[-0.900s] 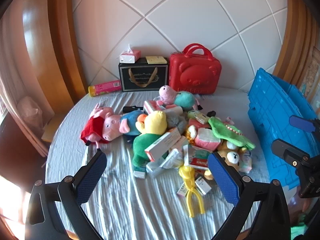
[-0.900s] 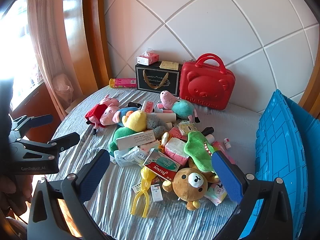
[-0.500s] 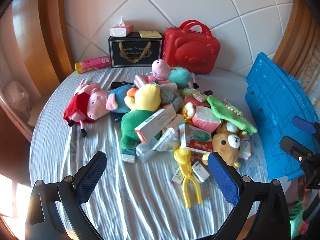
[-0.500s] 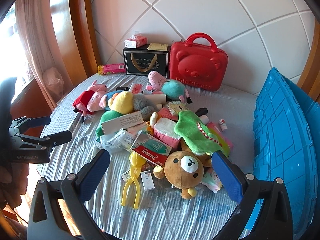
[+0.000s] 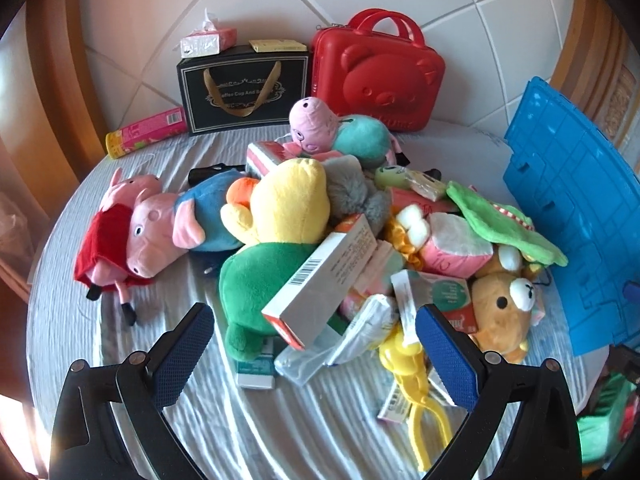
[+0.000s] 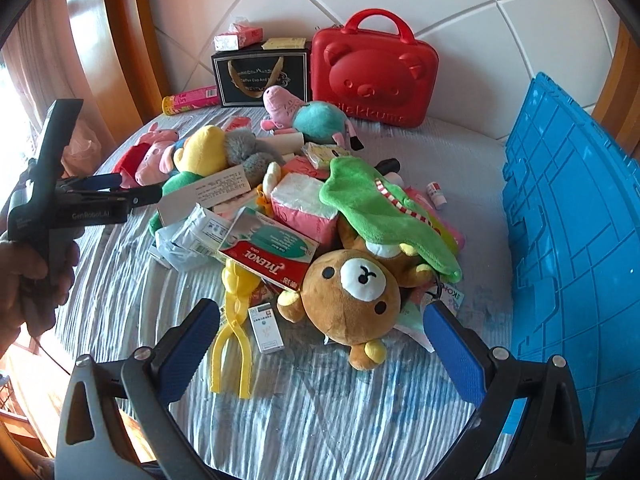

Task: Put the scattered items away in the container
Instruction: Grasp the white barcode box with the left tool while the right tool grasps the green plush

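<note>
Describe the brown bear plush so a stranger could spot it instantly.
Start at the blue crate on the right, then look at the near edge of the toy pile beside it. The brown bear plush lies there, half under a green crocodile plush; only it has a white muzzle and yellow paws.

Black fingers (image 5: 182, 354) carry blue ribbed pads (image 6: 454, 352), silver screws.

Blue container (image 6: 572, 216) cut off at frame edge; green plush (image 5: 256, 276) half-buried

Bare striped sheet (image 6: 320, 412) lies open on the near side of the toy heap (image 6: 304, 216). Right of the heap, the blue crate (image 6: 572, 240) walls that side. Behind the heap, the red case (image 6: 374, 70) and black box (image 6: 260, 76) block the back.
</note>
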`<move>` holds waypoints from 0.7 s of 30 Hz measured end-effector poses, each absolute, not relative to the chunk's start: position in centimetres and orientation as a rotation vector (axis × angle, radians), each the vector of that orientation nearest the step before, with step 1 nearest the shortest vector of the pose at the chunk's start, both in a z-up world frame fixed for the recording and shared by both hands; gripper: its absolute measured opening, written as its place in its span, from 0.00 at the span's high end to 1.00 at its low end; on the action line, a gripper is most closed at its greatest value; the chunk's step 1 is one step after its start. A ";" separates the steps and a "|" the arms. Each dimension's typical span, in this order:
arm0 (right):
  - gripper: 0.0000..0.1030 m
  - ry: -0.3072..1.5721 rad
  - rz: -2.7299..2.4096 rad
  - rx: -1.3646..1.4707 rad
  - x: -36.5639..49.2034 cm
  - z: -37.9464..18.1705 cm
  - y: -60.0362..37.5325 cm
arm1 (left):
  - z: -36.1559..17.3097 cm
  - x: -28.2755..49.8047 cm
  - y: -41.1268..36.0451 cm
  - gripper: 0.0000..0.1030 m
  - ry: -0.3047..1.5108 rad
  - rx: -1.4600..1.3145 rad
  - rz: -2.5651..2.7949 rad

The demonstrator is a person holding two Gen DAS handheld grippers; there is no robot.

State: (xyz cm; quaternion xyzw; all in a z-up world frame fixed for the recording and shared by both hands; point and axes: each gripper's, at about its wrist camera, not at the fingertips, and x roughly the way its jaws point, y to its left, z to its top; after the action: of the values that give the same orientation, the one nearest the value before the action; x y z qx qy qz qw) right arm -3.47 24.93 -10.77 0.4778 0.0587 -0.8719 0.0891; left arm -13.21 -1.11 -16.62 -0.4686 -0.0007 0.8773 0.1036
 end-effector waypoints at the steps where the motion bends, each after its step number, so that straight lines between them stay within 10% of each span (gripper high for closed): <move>1: 0.00 0.172 -2.586 1.439 -3.5 -11.2 25.0 | -17.3 -13.8 -1.2 0.02 -0.009 -1.388 2.575; 13: 0.00 0.167 -2.527 1.573 -3.5 -14.0 25.8 | -23.2 -17.5 -0.6 0.13 -0.012 -1.494 2.497; 21: 0.00 0.170 -2.528 1.609 -5.6 -16.0 26.6 | -21.3 -15.1 0.8 0.72 0.066 -1.410 2.485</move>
State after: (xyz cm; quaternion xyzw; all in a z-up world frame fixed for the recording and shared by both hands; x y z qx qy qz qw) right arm -5.64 26.56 -15.99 0.5349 0.0566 -0.8402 0.0698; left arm -15.08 0.82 -21.32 -0.4884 0.0228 0.8608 0.1415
